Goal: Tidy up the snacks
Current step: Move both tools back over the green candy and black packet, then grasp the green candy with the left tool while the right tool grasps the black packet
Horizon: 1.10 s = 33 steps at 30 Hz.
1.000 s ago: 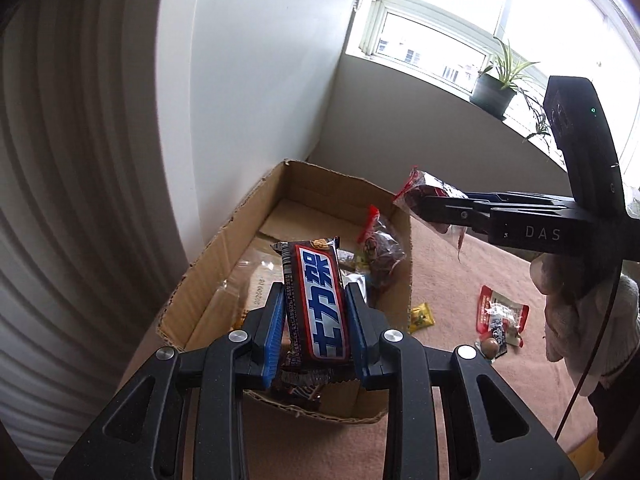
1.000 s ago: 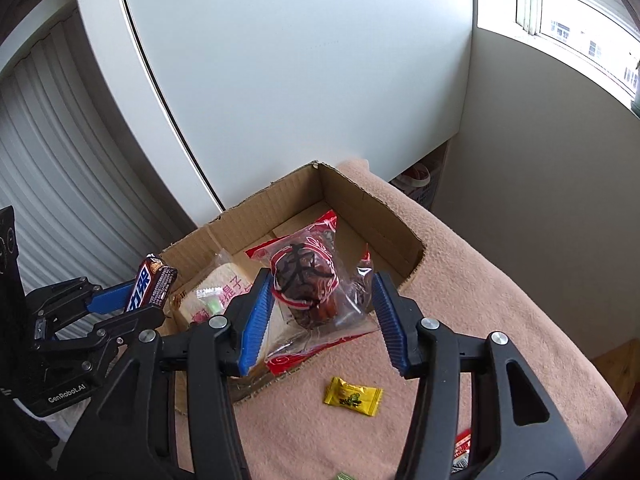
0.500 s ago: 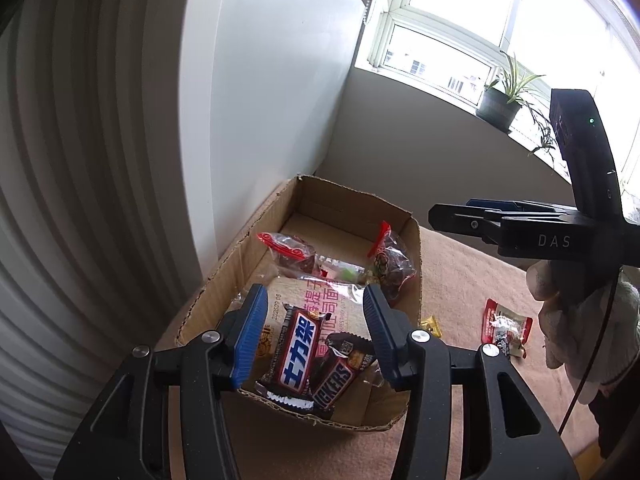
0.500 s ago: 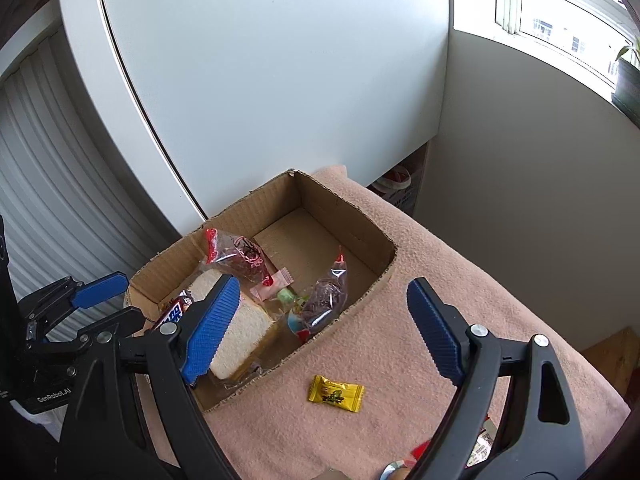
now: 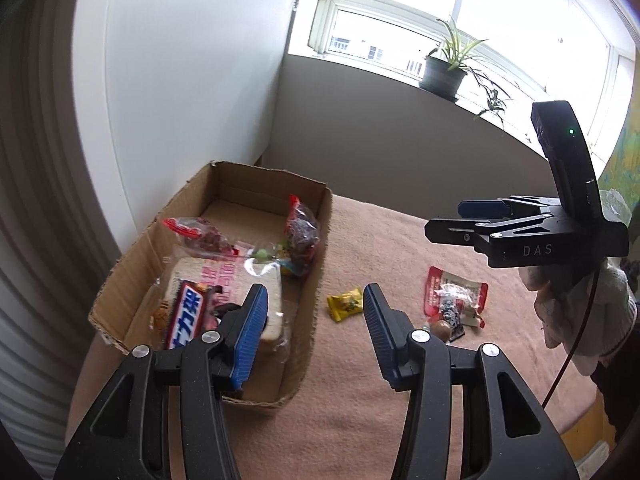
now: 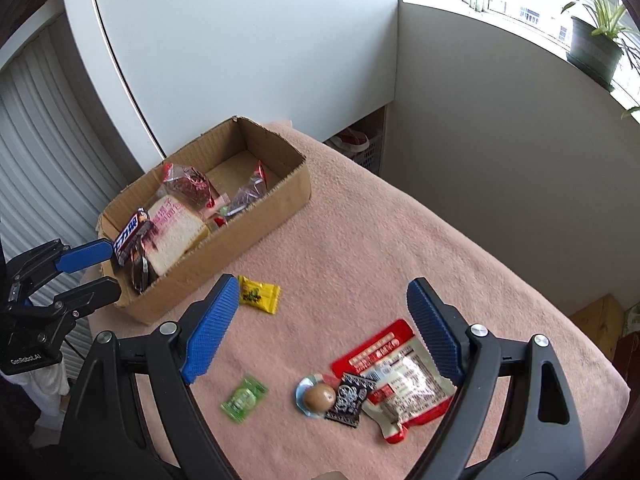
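Right wrist: pink blanket [image 6: 400, 240], white wall [image 6: 240, 40].

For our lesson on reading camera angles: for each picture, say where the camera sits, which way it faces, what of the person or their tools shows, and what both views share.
Left wrist: sits behind the left tongs, looking down over the cardboard box toward the window; the right tongs and a gloved hand show.
Right wrist: sits behind the right tongs, looking down at the blanket; the left tongs show.
Shared: box, yellow candy, red packet.
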Each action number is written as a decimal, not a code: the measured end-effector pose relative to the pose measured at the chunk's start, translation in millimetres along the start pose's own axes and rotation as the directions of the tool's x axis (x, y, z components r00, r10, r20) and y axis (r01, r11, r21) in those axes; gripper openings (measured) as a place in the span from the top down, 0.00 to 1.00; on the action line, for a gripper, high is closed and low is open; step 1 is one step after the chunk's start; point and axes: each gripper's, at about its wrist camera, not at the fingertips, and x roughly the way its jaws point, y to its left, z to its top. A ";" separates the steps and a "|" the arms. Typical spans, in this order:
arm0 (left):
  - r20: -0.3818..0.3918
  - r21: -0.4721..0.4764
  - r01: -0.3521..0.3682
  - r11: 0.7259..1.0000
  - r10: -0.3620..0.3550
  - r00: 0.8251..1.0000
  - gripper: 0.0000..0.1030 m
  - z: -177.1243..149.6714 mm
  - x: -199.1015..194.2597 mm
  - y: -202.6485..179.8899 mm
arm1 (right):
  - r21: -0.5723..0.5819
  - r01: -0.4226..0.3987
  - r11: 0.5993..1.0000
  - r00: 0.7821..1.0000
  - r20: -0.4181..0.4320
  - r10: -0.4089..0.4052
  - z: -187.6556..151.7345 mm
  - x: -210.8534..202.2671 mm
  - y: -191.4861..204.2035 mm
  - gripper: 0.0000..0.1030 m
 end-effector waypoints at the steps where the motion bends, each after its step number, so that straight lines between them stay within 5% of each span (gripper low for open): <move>1: -0.006 0.006 0.011 1.000 -0.011 1.000 0.53 -2.6 2.0 -6.1 | 0.006 -0.001 1.000 1.000 -0.004 0.001 -6.6 -1.6 -4.2 0.15; 11: -0.112 0.059 0.089 0.994 -0.082 0.990 0.53 -41.8 28.2 -57.9 | 0.127 -0.091 0.988 0.990 -0.100 0.104 -63.3 13.3 -29.4 0.17; 18: -0.182 0.071 0.109 0.991 -0.095 0.979 0.53 -62.8 50.5 -74.8 | 0.261 -0.115 0.958 0.970 -0.178 0.165 -79.9 41.8 -46.2 0.54; 23: -0.206 0.090 0.097 0.991 -0.077 0.976 0.53 -69.2 62.0 -78.3 | 0.280 -0.081 0.957 0.971 -0.196 0.140 -82.1 53.4 -44.9 0.70; 33: -0.228 0.152 0.078 0.985 -0.042 0.973 0.53 -73.9 79.1 -92.1 | 0.167 0.004 0.986 0.977 -0.210 0.032 -69.9 61.9 -19.0 0.70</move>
